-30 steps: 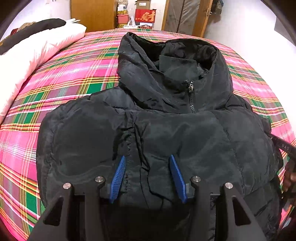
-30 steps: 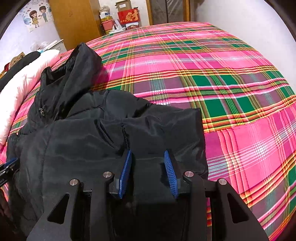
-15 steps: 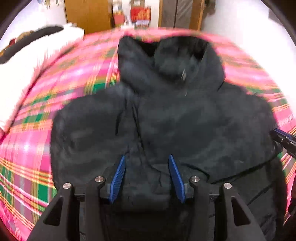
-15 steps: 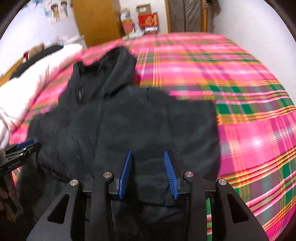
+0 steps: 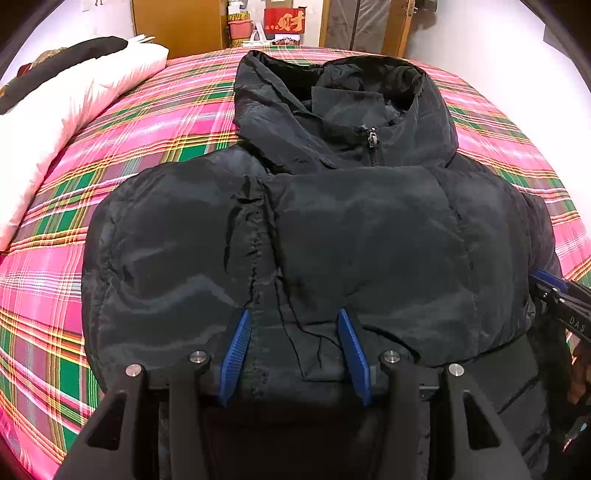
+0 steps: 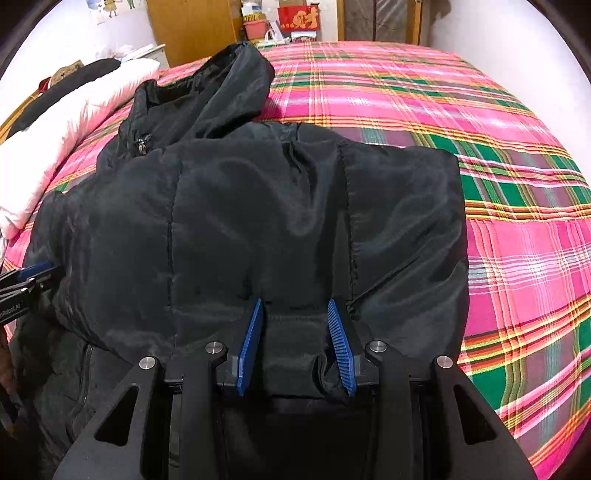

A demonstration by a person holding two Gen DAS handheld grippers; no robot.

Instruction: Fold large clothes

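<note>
A black hooded puffer jacket (image 5: 362,236) lies front-up on a bed covered with a pink, green and yellow plaid bedspread (image 5: 122,147). Its hood (image 5: 343,99) points toward the far end of the bed, the zipper pull (image 5: 372,137) sits at the collar, and the lower part of the jacket is folded up over the chest, so the near edge is a thick double layer.

The left gripper (image 5: 293,354) comes in at the near edge of this fold, left of the middle. Its blue pads (image 5: 236,354) stand fairly wide, with a bunched ridge of black fabric between them — both pads appear to press against the cloth, so it has hold of the folded edge.

The right gripper (image 6: 295,343) meets the same edge further right. Its pads (image 6: 251,343) are closer together, about half open, and clamp a band of the jacket's hem that bulges up between them.

Each gripper shows at the edge of the other's view, at the jacket's side.

A white pillow (image 5: 70,110) with a dark cloth on it lies along the left side of the bed. Beyond the far end stand a wooden cabinet (image 5: 177,22) and a red box (image 5: 284,20) with gold lettering.
</note>
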